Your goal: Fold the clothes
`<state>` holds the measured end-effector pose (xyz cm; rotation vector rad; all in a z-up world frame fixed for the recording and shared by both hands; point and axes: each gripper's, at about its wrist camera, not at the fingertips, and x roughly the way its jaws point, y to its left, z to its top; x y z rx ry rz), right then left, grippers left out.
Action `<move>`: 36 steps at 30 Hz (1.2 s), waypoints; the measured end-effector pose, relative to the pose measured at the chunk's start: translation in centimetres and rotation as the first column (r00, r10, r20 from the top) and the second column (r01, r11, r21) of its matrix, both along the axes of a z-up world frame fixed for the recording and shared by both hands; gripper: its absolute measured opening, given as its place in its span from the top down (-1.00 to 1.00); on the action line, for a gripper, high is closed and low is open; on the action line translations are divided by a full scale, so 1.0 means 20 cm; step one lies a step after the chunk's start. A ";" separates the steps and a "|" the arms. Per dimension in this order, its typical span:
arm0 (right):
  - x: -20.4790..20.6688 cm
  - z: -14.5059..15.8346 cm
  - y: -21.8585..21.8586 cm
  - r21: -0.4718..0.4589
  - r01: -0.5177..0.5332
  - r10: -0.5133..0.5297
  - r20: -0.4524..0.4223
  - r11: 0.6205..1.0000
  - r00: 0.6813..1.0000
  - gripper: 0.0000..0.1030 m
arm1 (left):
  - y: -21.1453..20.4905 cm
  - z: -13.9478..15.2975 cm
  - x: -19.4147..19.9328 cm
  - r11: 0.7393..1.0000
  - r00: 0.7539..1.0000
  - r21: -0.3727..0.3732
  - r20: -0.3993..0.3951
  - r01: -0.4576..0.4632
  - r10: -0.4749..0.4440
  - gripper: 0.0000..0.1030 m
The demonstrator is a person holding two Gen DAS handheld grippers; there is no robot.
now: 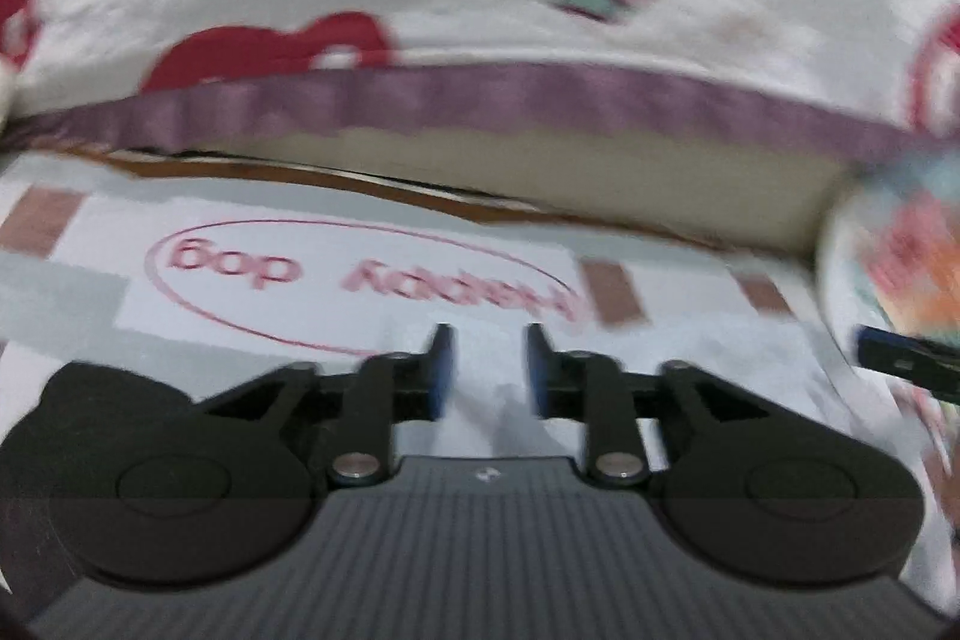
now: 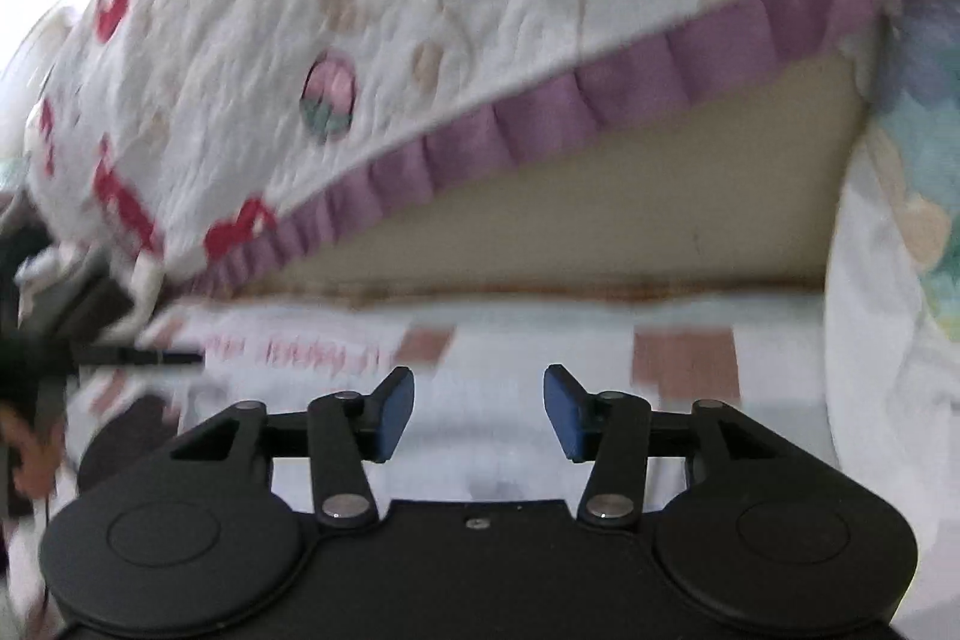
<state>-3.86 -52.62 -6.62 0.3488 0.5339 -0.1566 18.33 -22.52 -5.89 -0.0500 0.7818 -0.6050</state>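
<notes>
A white cloth with brown squares and a pink oval print (image 1: 336,280) lies flat under both grippers; it also shows in the right wrist view (image 2: 480,358). My left gripper (image 1: 489,370) is open and empty just above it. My right gripper (image 2: 479,412) is open and empty over the same cloth. A white garment with a colourful print (image 1: 900,250) sits at the right edge, also at the right in the right wrist view (image 2: 888,280). The right gripper's tip (image 1: 900,358) shows at the left wrist view's right edge. Both views are blurred.
A white quilt with red and pink prints and a purple ruffled hem (image 1: 540,100) hangs over a beige mattress side (image 2: 600,232) right ahead. The left gripper (image 2: 60,340) and a hand show at the left edge of the right wrist view.
</notes>
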 end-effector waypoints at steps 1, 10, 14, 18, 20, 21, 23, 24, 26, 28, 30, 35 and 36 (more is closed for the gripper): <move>-0.02 -0.03 0.00 -0.007 -0.018 0.018 -0.024 1.000 1.000 -0.05 | -0.01 0.01 -0.03 0.999 0.999 0.015 0.003 0.049 -0.050 0.23; 0.04 -0.24 0.01 0.011 -0.102 0.103 -0.111 0.995 0.988 -0.26 | -0.11 -0.11 -0.09 0.969 0.988 0.189 -0.018 0.156 -0.156 -0.29; 0.07 -0.26 0.04 -0.010 -0.191 0.191 -0.052 0.981 0.980 0.68 | -0.05 -0.09 0.00 0.993 0.991 0.015 -0.068 0.117 -0.116 0.90; -0.02 -0.06 0.03 -0.065 -0.087 0.095 0.123 0.994 0.988 0.72 | -0.03 0.01 0.01 0.997 0.997 -0.038 -0.046 0.067 -0.069 0.90; -0.03 0.04 0.04 -0.128 -0.057 0.079 0.172 0.990 0.982 0.74 | -0.09 0.04 -0.02 0.997 0.997 0.033 0.021 0.074 -0.075 0.89; 0.00 0.07 0.06 -0.168 -0.054 0.082 0.167 0.984 0.983 0.74 | -0.13 0.03 -0.02 0.993 0.997 0.103 0.046 0.058 -0.064 0.84; 0.12 0.07 0.09 -0.222 -0.056 0.077 0.088 0.974 0.993 0.73 | -0.22 -0.02 -0.02 0.972 0.996 0.236 0.085 0.007 -0.028 0.55; 0.19 0.04 0.10 -0.255 -0.044 0.051 0.020 0.966 0.999 0.73 | -0.24 -0.04 -0.03 0.963 0.996 0.268 0.092 -0.015 -0.010 0.31; 0.33 -0.09 0.10 -0.309 -0.039 -0.004 -0.136 0.950 0.991 0.64 | -0.26 -0.07 -0.05 0.952 0.994 0.305 0.111 -0.039 0.005 0.37; 0.37 -0.13 0.10 -0.280 0.010 -0.070 -0.208 0.960 0.976 0.63 | -0.24 -0.01 -0.16 0.972 0.988 0.232 0.140 0.023 -0.057 0.80; 0.32 -0.08 0.14 -0.273 0.107 -0.167 -0.207 0.956 0.964 0.39 | -0.22 0.04 -0.27 0.977 0.977 0.184 0.168 0.103 -0.134 0.87; 0.07 0.02 0.37 -0.218 0.075 -0.098 -0.095 0.973 0.991 -0.05 | -0.23 -0.07 -0.40 0.911 0.959 0.343 0.079 0.229 -0.271 0.81; 0.02 0.01 0.42 -0.188 0.021 -0.037 -0.083 0.982 0.996 -0.05 | -0.20 -0.11 -0.40 0.901 0.966 0.382 0.069 0.205 -0.249 0.81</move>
